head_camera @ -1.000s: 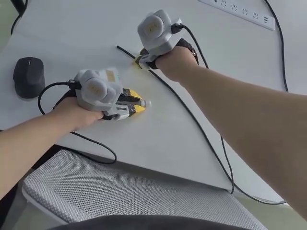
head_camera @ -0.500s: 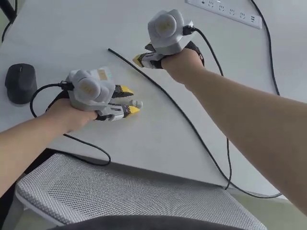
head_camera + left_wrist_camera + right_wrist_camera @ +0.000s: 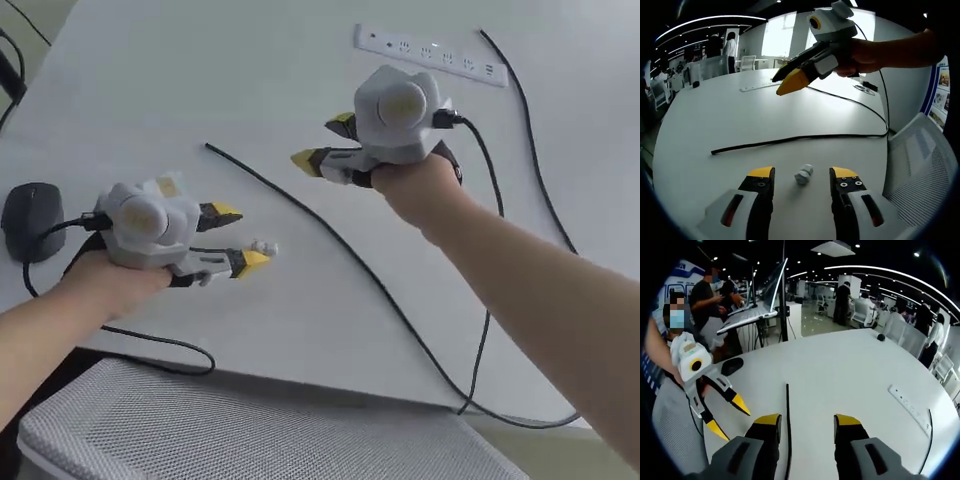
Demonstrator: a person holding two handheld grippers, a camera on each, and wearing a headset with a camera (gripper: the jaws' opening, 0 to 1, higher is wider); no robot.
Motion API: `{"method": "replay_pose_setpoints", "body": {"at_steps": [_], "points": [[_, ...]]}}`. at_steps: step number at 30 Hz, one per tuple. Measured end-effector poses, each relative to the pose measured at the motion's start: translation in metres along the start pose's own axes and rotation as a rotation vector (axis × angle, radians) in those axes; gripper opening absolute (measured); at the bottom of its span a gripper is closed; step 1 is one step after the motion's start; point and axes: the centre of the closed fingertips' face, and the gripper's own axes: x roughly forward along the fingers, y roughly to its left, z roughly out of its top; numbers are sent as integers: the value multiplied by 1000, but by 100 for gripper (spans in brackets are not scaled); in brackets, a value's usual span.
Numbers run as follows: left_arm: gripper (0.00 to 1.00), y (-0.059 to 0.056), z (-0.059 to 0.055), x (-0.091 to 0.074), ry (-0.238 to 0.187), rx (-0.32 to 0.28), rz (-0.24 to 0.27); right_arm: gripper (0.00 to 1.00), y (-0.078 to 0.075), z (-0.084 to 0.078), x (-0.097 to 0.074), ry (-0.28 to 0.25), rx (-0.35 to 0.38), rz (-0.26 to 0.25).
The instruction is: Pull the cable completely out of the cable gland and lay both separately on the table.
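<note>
The left gripper (image 3: 245, 236) and right gripper (image 3: 322, 140) have open, empty jaws. The gland (image 3: 264, 247) and cable (image 3: 300, 205) lie apart on the worktop (image 3: 200, 80).

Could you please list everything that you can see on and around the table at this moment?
Large white table: one, white, under everything.
Thin black cable: one, black, lying loose across the table.
Small white plastic cable gland: one, white, on the table, apart from the cable.
Long white power strip: one, white, far side of the table.
Black computer mouse: one, black, at the table's left edge.
White mesh chair: one, white, at the near edge.
Left tool: one, grey with yellow tips, open around the gland.
Right tool: one, grey with yellow tips, open, raised near the cable.
Left hand, right hand: two, each holding a tool.
</note>
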Motion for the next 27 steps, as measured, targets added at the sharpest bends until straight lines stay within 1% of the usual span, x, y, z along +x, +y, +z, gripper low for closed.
{"method": "replay_pose_setpoints", "body": {"at_steps": [2,4,5,6,8,12,14,16,17,20,21,25,27], "points": [[46,2,1,-6,-3,-7,19,42,-1,0,-16,-13,10,-14],[47,3,2,-13,-9,-16,34,44,-4,1,-28,-33,22,-29],[47,3,3,-15,-10,-18,39,45,-6,1,-39,-50,33,-48],[47,2,4,-19,-14,-20,44,46,-8,0,-49,-61,38,-53],[48,2,6,-25,-18,-21,54,47,-11,-1,-64,-80,54,-71],[49,4,15,-38,-39,-32,90,48,-18,-8,-100,-122,107,-108],[50,6,19,-45,-51,-44,108,49,-19,-12,-114,-135,116,-119],[51,5,25,-54,-68,-54,126,50,-17,-19,-131,-144,119,-127],[52,5,27,-58,-72,-52,133,50,-15,-21,-136,-145,120,-133],[52,4,29,-65,-74,-48,144,51,-11,-30,-154,-159,146,-146],[53,3,30,-72,-77,-45,150,52,-10,-34,-159,-161,152,-154],[55,4,32,-88,-91,-51,175,53,0,-46,-173,-158,158,-167],[57,4,33,-96,-103,-54,188,54,5,-53,-179,-162,177,-166]]}}
